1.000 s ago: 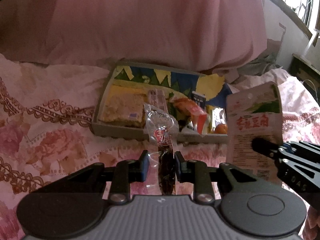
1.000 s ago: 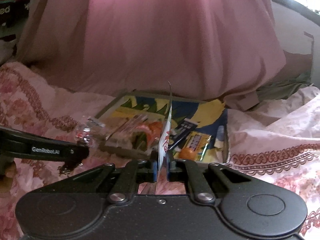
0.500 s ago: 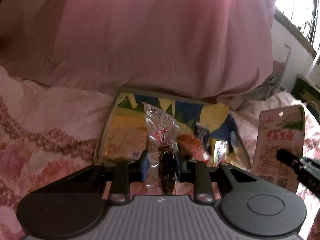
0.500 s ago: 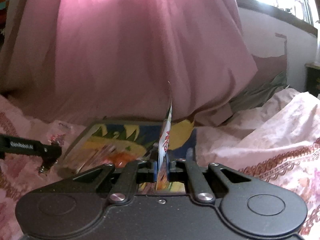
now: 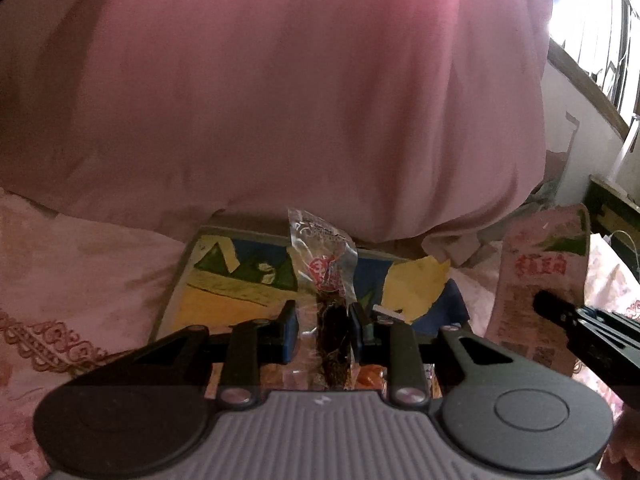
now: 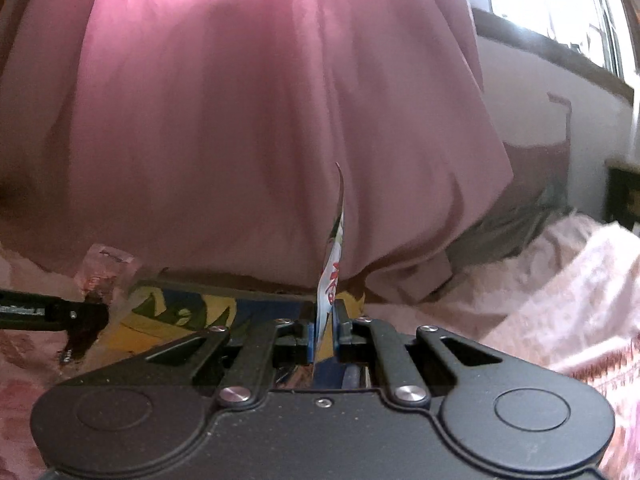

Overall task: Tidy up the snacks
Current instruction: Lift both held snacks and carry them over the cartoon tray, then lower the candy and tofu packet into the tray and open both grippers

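Note:
My left gripper [image 5: 324, 320] is shut on a clear packet [image 5: 322, 256] with a dark snack inside and a red label, held upright over the box. The shallow box [image 5: 240, 284] has a blue, yellow and green picture on its floor. From the right, my right gripper [image 5: 550, 306] comes in shut on a flat pink-white pouch [image 5: 540, 264] with red print. In the right wrist view that pouch [image 6: 334, 264] stands edge-on in my right gripper [image 6: 324, 332], above the box [image 6: 180, 308]. My left gripper [image 6: 90, 314] shows at the left with the clear packet [image 6: 104, 268].
A big pink duvet [image 5: 300, 100] bulges right behind the box. The box lies on a pink floral sheet [image 5: 60, 300]. An orange snack [image 5: 368, 376] peeks out under my left gripper. A window [image 6: 560, 8] and a dark cabinet [image 6: 622, 196] are at the right.
Both grippers have moved forward over the box, each with its packet still held. The snacks in the box's near part have slid out of sight under the grippers.

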Demonstrator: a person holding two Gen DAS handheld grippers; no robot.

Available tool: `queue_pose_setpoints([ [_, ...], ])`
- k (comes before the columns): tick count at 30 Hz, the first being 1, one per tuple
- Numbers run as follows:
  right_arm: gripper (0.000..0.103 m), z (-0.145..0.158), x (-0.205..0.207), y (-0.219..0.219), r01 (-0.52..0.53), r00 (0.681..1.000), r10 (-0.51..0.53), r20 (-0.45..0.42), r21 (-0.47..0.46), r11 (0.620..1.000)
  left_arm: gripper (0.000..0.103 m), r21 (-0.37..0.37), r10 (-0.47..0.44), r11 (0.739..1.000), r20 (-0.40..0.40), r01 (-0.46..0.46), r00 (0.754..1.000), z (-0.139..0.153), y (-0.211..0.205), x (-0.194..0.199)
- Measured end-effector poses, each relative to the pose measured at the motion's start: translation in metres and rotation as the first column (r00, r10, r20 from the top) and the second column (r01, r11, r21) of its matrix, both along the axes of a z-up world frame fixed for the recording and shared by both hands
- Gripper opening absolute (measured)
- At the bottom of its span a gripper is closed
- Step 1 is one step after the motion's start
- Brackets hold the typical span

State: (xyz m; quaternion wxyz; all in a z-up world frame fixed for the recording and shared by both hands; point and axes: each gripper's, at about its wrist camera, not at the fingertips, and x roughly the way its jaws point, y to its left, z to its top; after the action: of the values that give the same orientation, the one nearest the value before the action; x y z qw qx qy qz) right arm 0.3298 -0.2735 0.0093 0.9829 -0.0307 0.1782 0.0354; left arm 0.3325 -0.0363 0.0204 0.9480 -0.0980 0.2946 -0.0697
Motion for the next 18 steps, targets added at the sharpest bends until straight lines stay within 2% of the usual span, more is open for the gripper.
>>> queue_pose_setpoints([
  [8, 0.008, -0.021, 0.019, 0.005, 0.019, 1.000, -0.020, -0.022, -0.063, 0.998, 0.029, -0.007, 0.002, 1.000, -0.020, -0.003, 1.000, -0.022, 0.013, 0.014],
  [13, 0.008, -0.031, 0.023, 0.004, 0.023, 0.999, -0.026, -0.040, -0.070, 0.997, 0.029, -0.026, 0.006, 1.000, -0.045, -0.008, 0.999, -0.033, 0.018, 0.027],
  [18, 0.008, -0.034, 0.027, 0.010, 0.009, 0.999, -0.012, -0.050, -0.073, 0.997, 0.029, -0.006, 0.002, 1.000, -0.042, -0.003, 0.999, -0.037, 0.018, 0.029],
])
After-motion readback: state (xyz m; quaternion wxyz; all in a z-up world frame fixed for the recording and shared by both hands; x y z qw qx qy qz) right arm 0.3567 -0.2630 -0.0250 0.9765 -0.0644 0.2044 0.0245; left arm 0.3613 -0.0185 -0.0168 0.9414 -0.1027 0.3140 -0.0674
